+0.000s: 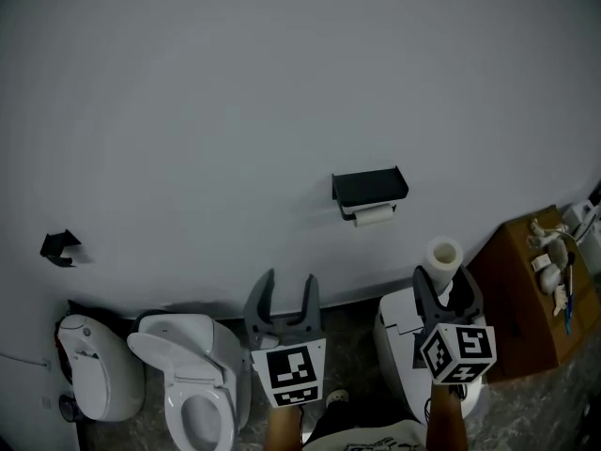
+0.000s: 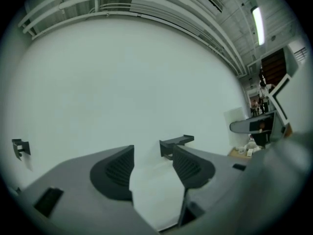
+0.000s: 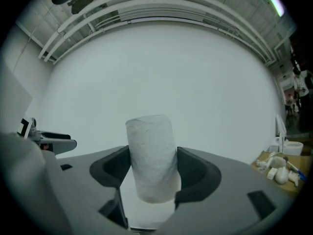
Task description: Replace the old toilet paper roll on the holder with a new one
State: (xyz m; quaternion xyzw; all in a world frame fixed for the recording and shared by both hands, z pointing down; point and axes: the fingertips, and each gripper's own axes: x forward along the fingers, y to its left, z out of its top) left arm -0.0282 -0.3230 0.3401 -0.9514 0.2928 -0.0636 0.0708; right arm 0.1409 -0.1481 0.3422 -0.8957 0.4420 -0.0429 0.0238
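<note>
White roll (image 3: 150, 155) pinched in right gripper (image 3: 151, 169) jaws; left gripper (image 2: 152, 171) jaws spread (holder (image 2: 177, 141) half-hidden).

**A:** What holds things up in this room?

**B:** A mottled grey floor (image 1: 545, 412) meeting a plain pale wall. Three white fixtures stand on it. There is a rounded unit (image 1: 99, 376) at far left, and just beside it a toilet (image 1: 192, 388) with its lid raised. Well apart to the right is a second toilet (image 1: 399, 332), partly hidden.

**A:** Any furniture?

**B:** A brown wooden cabinet (image 1: 516, 299) stands at the right. Small pale objects (image 1: 549, 252) and a blue-handled item (image 1: 566, 306) lie on top. On the wall, a black holder (image 1: 369, 187) carries a thin paper roll (image 1: 374, 215) under its flat shelf.
</note>
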